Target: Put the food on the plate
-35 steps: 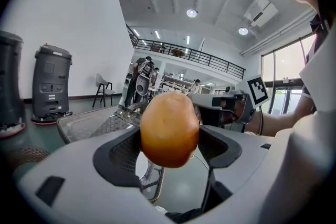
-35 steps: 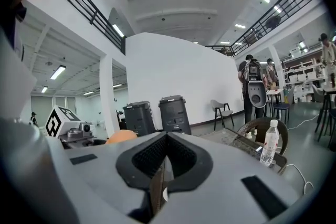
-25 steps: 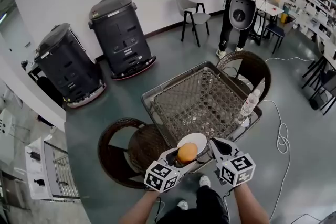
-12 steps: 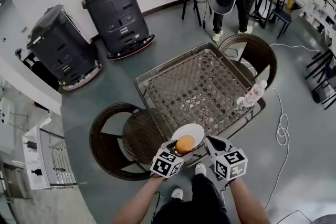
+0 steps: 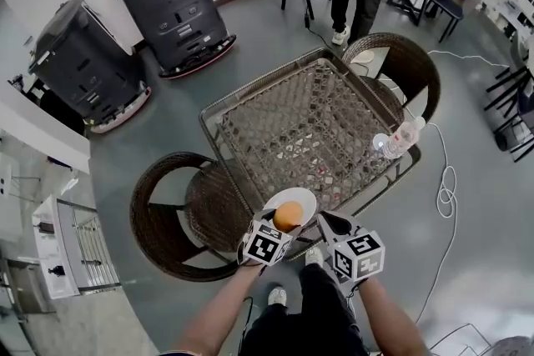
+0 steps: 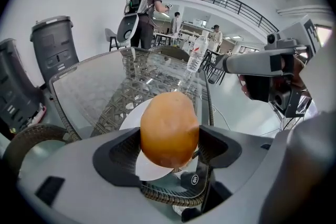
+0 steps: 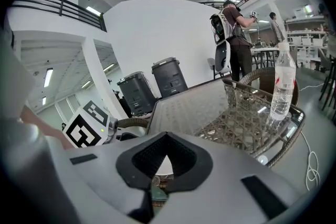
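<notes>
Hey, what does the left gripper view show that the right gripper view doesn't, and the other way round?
Only the left gripper view: the orange food clamped in the left gripper. Only the right gripper view: how the right gripper stands, jaws together, nothing between them, plus a marker cube. Both: the glass-topped wicker table, water bottle, dark bins, a person wearing a backpack.

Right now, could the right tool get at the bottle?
Probably yes: the right tool is shut and empty, and nothing stands on the table between it and the bottle at the right edge; it must open first.
</notes>
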A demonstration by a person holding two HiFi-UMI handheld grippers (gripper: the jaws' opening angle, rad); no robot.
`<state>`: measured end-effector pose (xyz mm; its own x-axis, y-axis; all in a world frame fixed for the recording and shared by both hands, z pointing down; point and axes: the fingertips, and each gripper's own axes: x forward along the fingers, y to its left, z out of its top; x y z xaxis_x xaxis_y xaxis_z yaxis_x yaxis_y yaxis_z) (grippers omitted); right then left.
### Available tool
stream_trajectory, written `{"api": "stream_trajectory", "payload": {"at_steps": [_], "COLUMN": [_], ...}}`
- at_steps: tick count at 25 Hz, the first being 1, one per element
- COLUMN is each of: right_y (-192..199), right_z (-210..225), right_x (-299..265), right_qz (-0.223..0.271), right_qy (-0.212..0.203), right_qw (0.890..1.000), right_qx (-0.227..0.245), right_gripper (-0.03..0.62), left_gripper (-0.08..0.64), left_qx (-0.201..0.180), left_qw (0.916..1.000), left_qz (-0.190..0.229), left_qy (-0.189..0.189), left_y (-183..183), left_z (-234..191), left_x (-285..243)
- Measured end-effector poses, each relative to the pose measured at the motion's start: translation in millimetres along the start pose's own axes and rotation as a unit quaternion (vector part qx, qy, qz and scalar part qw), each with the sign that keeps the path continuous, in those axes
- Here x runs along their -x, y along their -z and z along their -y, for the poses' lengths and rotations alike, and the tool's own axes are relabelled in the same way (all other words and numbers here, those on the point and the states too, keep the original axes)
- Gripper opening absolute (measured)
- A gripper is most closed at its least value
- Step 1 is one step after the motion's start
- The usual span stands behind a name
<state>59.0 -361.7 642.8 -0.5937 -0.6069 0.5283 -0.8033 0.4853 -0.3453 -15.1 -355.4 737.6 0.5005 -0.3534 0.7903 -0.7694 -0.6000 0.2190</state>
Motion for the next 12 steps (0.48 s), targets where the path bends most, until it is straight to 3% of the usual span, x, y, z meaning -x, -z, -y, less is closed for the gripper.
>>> {"api": "stream_trajectory", "payload": {"at_steps": [12], "right_y": [6.2], "right_z": [22.5], "right_x": [-1.2], "right_qz": [-0.009], "right_qy": [-0.008], "right_qw": [1.000], "right_qx": [-0.019], "right_gripper": [0.005], "left_gripper": [0.347], "left_qx": [0.010], "left_qw": [0.9975], "left_qz": [-0.066], "left_qy": [-0.022], "left_y": [12.2], "left_z": [-5.0], "left_x": [-22.9]}}
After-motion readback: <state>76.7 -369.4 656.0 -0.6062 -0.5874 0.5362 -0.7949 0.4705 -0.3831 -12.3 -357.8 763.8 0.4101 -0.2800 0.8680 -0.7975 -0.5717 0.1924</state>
